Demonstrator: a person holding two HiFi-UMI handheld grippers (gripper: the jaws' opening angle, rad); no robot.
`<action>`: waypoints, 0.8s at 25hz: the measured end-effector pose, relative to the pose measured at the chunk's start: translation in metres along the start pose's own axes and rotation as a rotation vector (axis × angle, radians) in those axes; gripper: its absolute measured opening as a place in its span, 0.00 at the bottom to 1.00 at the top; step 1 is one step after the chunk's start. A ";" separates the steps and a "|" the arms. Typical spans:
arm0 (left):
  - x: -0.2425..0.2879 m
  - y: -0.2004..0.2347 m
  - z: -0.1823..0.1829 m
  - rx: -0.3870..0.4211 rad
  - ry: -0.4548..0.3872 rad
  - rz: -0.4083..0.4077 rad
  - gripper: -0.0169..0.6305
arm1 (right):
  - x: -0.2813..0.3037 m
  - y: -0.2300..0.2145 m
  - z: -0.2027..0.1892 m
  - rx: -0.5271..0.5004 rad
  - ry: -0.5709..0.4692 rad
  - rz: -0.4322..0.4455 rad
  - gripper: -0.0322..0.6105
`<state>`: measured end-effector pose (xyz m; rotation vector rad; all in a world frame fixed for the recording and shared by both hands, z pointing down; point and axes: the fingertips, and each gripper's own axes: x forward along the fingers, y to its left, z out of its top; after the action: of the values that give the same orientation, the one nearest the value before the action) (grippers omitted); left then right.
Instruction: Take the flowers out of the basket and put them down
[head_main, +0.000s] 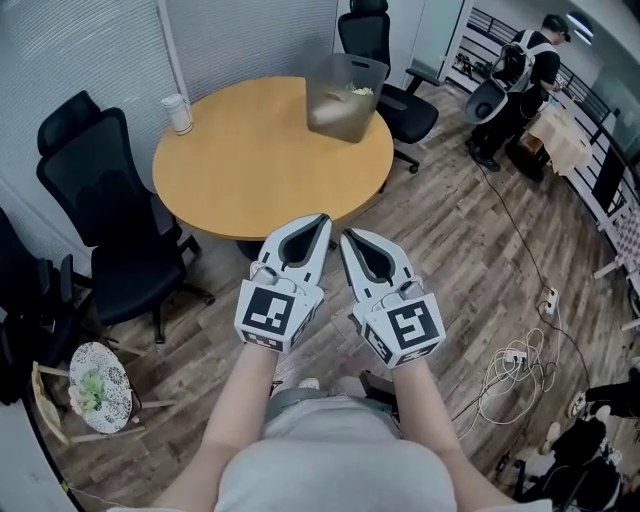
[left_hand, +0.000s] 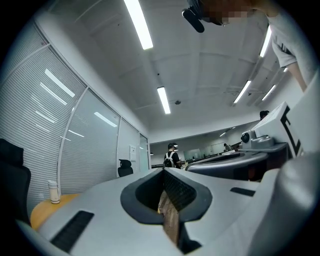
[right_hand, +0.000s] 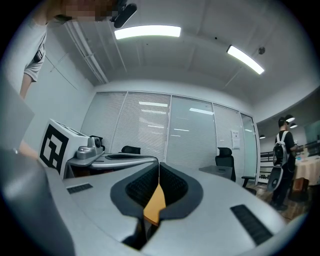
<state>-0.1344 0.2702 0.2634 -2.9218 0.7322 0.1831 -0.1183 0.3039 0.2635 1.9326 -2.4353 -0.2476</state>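
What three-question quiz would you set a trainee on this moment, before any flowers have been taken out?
1. True or false: the left gripper and the right gripper both have their jaws together and hold nothing.
2. Multiple choice: the basket stands A) on the floor, B) on the far side of the round table, C) on a chair seat.
3. Fill in: near the table's left edge stands a white ____.

Key: 1 true; 2 B; 3 cup.
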 end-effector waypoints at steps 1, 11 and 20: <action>0.003 0.004 -0.002 0.002 0.000 0.000 0.03 | 0.004 -0.002 -0.002 0.001 0.003 -0.001 0.09; 0.050 0.018 -0.023 -0.016 0.016 -0.044 0.03 | 0.028 -0.049 -0.028 0.045 0.025 -0.038 0.09; 0.120 0.040 -0.042 0.036 0.060 -0.039 0.03 | 0.077 -0.110 -0.042 0.075 0.002 -0.013 0.09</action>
<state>-0.0442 0.1739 0.2834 -2.9162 0.6790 0.0777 -0.0249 0.2004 0.2833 1.9770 -2.4666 -0.1571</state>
